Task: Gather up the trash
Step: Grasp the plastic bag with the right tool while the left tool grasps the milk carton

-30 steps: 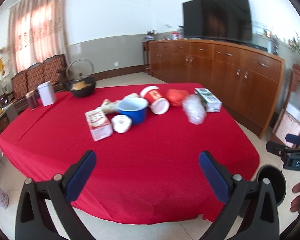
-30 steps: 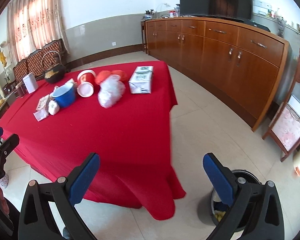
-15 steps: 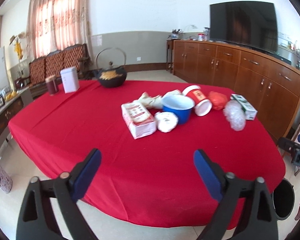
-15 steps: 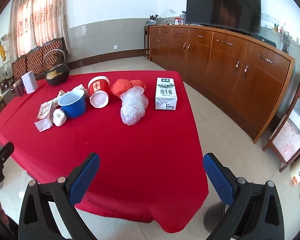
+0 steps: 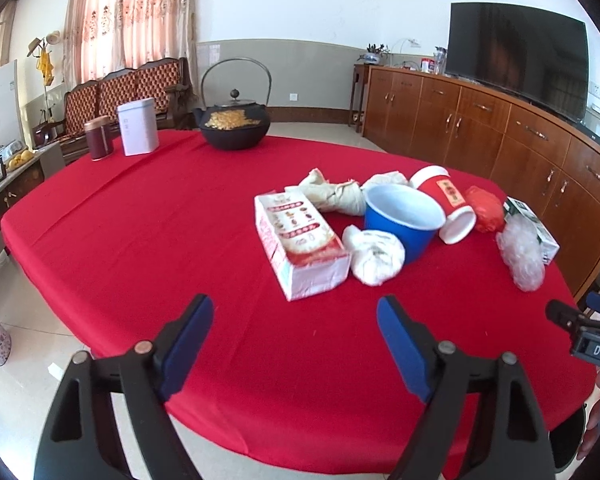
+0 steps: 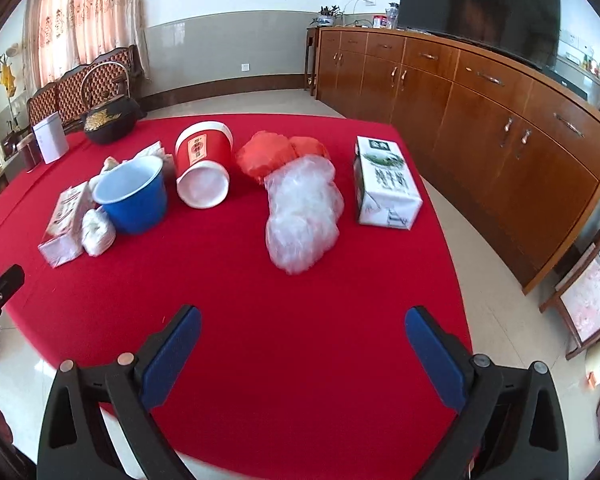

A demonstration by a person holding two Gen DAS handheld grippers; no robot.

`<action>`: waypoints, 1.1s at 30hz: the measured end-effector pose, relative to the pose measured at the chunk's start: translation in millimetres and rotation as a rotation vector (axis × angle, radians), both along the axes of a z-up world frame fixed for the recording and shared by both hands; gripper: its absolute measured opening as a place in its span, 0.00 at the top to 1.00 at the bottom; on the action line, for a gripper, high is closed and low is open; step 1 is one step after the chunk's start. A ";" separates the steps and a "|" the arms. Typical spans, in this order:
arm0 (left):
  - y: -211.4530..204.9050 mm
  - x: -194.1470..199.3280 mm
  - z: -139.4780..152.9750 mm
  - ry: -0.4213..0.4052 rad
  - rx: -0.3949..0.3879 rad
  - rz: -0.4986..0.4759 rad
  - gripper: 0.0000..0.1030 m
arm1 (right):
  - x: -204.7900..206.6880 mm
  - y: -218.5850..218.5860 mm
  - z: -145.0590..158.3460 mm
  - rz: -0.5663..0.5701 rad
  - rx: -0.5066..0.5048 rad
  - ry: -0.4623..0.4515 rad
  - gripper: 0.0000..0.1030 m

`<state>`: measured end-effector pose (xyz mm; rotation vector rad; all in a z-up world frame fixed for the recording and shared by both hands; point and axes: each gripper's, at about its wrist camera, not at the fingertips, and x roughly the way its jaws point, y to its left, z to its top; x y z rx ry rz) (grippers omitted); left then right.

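Both jaws stand wide and empty: your left gripper and right gripper hang over the near edge of the bench, so you are, by my reading, on the approach, with nothing picked yet. Straight ahead of the left jaws, nearest them, lies the carton, a white wad touching its right side. Ahead of the right jaws lies the clear bag, with the milk box just right of it. Next, ease forward and centre one piece between the jaws before closing.
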<state>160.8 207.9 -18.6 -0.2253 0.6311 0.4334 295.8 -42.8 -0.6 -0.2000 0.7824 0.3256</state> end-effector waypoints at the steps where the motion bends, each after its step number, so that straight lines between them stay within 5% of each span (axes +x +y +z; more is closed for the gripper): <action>1: 0.7 4.4 -0.6 0.000 -0.002 -0.001 0.20 | 7.3 2.9 -1.2 -0.001 0.003 0.001 0.04; 11: 7.6 43.8 -9.8 0.025 -0.016 -0.012 0.21 | 61.7 31.7 -11.6 -0.022 -0.024 0.016 0.15; 15: 12.3 56.4 -17.4 0.059 -0.024 -0.019 0.25 | 70.4 34.8 -16.0 -0.011 -0.016 0.036 0.33; 21: 29.8 43.6 -21.3 0.066 -0.033 0.019 0.29 | 73.9 36.6 -23.8 -0.011 0.004 0.065 0.41; 30: 35.1 61.6 -21.7 0.082 -0.011 0.004 0.29 | 81.8 41.6 -28.1 -0.015 0.001 0.099 0.41; 31: 36.6 63.8 -22.6 0.086 -0.016 0.002 0.30 | 82.9 42.7 -28.6 -0.012 0.001 0.102 0.41; 33: 39.2 65.5 -24.0 0.091 -0.027 -0.016 0.48 | 84.4 43.6 -29.1 0.000 0.011 0.112 0.54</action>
